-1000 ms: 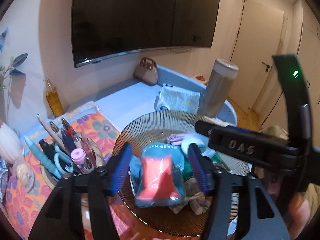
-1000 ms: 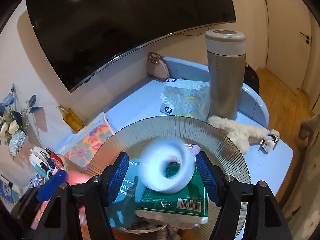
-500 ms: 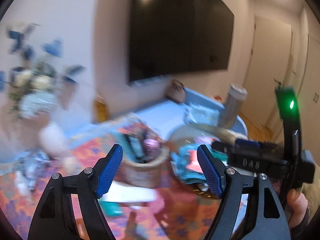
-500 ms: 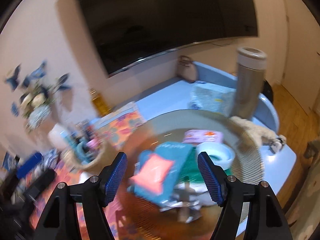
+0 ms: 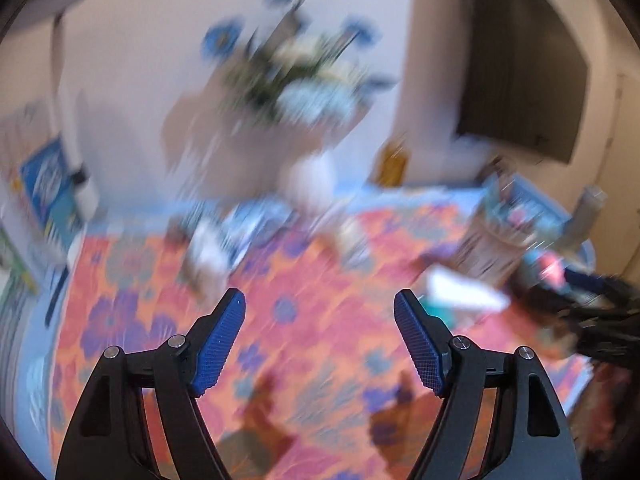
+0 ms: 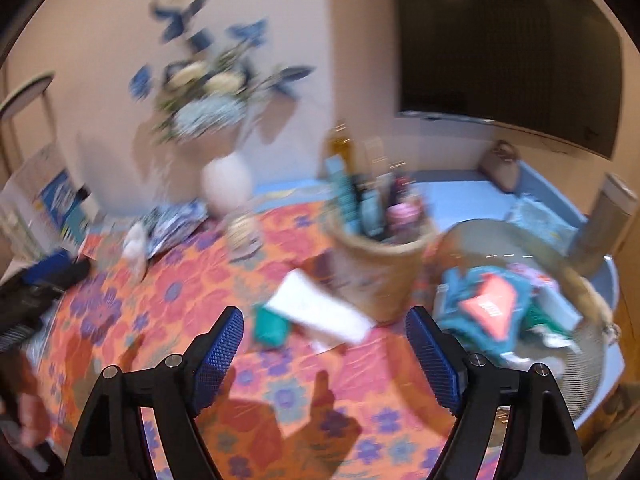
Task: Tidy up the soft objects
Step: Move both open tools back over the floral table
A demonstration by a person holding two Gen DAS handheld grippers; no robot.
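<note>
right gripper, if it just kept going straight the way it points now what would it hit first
Probably the small teal pouch and the white flat packet beside it, lying on the floral tablecloth ahead of the right gripper. Its jaws are opening with nothing between them. The picture is blurred, so depth is uncertain.

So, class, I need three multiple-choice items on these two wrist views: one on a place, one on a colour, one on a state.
1. Where does the teal packet with the red patch lie?
A. on the ribbed round tray
B. in the woven basket of pens
C. beside the white vase of flowers

2. What colour are the pads of the right gripper?
A. green
B. blue
C. white

3. What is between the jaws of the left gripper?
A. a white roll
B. a pen
C. nothing

Key: 1 A, the packet sits in the pile on the tray. 2 B, both textured pads are blue. 3 C, only the orange flowered cloth shows in the gap.
</note>
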